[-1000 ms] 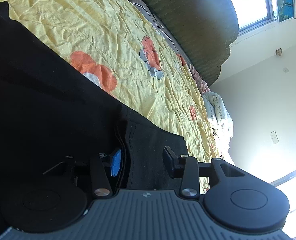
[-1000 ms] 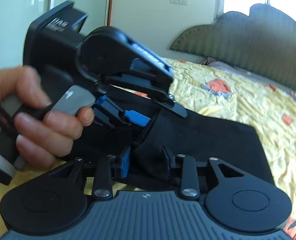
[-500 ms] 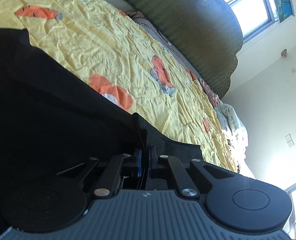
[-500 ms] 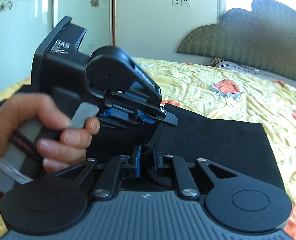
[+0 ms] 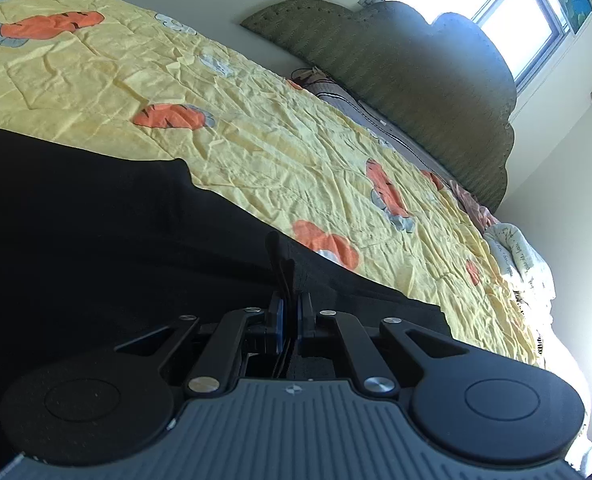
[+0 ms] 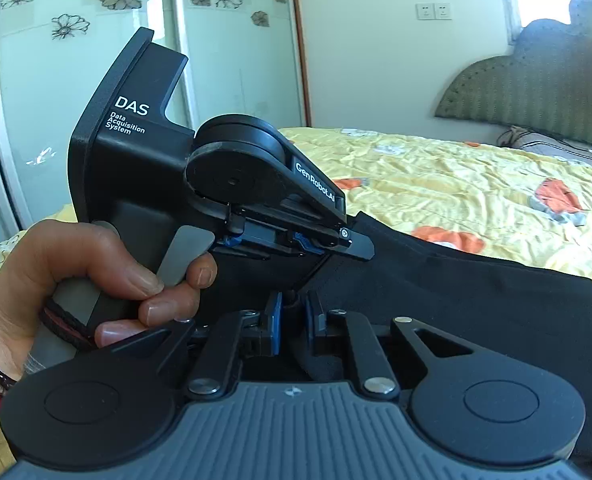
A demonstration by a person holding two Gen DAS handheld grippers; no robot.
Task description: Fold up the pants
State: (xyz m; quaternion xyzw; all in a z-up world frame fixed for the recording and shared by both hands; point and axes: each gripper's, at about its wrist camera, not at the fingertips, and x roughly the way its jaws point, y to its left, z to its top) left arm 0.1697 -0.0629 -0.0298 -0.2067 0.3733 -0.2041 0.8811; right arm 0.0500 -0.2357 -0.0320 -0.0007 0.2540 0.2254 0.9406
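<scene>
Black pants [image 5: 96, 232] lie on a yellow flowered bedspread [image 5: 256, 128]. My left gripper [image 5: 289, 306] is shut on an edge of the pants, and a ridge of black cloth stands up between its blue pads. My right gripper [image 6: 294, 308] is shut on the same edge of the pants [image 6: 476, 304], right beside the left gripper [image 6: 328, 240], which shows in the right wrist view with a hand on its trigger. Both hold the cloth lifted off the bed.
A green padded headboard [image 5: 416, 80] stands at the far end of the bed, with pillows [image 5: 516, 252] and a window [image 5: 496, 8] beyond. A glass wardrobe door with flower prints [image 6: 96, 40] stands to the left of the bed.
Both grippers were open around the pants edge a second ago and have closed on it. Both have since risen, lifting the cloth, and more of the bedspread shows.
</scene>
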